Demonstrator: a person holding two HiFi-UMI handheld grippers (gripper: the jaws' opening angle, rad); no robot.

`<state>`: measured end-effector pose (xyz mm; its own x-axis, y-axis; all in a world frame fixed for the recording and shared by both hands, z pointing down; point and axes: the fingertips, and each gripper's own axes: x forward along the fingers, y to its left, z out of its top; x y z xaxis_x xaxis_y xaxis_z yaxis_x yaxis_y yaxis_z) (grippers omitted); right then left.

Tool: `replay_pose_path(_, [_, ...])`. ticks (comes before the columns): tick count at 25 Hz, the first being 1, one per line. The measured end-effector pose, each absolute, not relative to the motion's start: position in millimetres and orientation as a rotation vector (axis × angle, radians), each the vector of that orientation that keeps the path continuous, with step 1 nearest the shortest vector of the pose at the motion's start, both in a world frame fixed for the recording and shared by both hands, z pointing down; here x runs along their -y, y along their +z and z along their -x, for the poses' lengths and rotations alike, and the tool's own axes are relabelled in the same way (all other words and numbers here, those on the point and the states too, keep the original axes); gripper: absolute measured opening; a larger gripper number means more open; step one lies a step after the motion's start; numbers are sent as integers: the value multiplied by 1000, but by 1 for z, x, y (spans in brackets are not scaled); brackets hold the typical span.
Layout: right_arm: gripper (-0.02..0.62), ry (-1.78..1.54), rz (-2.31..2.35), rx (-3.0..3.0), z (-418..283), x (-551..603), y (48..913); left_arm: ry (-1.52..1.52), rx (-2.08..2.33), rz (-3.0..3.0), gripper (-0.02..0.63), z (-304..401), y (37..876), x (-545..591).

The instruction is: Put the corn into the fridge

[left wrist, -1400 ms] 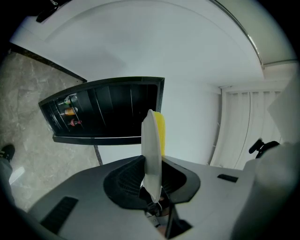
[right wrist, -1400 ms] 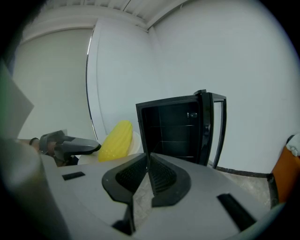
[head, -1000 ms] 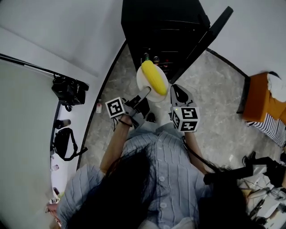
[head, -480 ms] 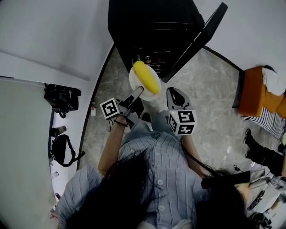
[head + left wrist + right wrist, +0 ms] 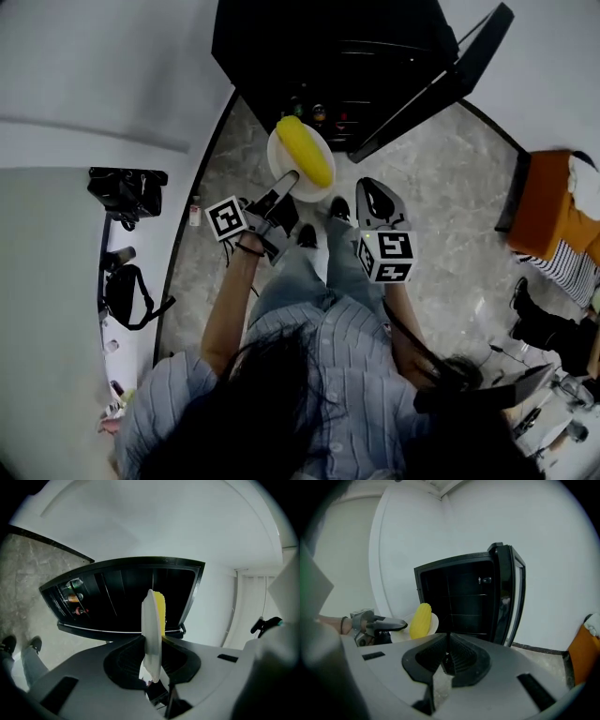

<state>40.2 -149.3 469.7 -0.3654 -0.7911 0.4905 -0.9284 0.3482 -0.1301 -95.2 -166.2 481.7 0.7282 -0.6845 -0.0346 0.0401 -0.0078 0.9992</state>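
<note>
The corn, a bright yellow cob, lay loose on a small round white plate. The plate was carried in the air just in front of the open black fridge, above the grey marbled floor. The left hand-held gripper had its jaws pinched narrowly on the plate's near rim. In the left gripper view the plate stood edge-on between them, with the cob on its far face beyond the pads. The right hand-held gripper hovered beside it, jaws drawn together on nothing. The fridge's door was swung wide to the right, and a few small bottles or cans showed low inside.

The cob was probably light and firm, yet round and unrestrained, so any tilt of the plate could have sent it rolling off. The plate looked thin, stiff and likely breakable, and a hold on one edge gave it leverage to droop. The rim was the sensible place to grip, with the plate kept level. Taken alone, the cob would best be gripped across its middle.
</note>
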Motion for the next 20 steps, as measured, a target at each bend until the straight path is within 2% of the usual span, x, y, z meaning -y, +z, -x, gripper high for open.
replay_pose_path(11, [29, 538, -1409, 2326, -13, 158, 502, -677, 551, -1582, 71, 90, 498, 192])
replay_pose_path(20, [30, 616, -1338, 2352, -27, 195, 546, -706, 577, -1588, 71, 71, 539, 243])
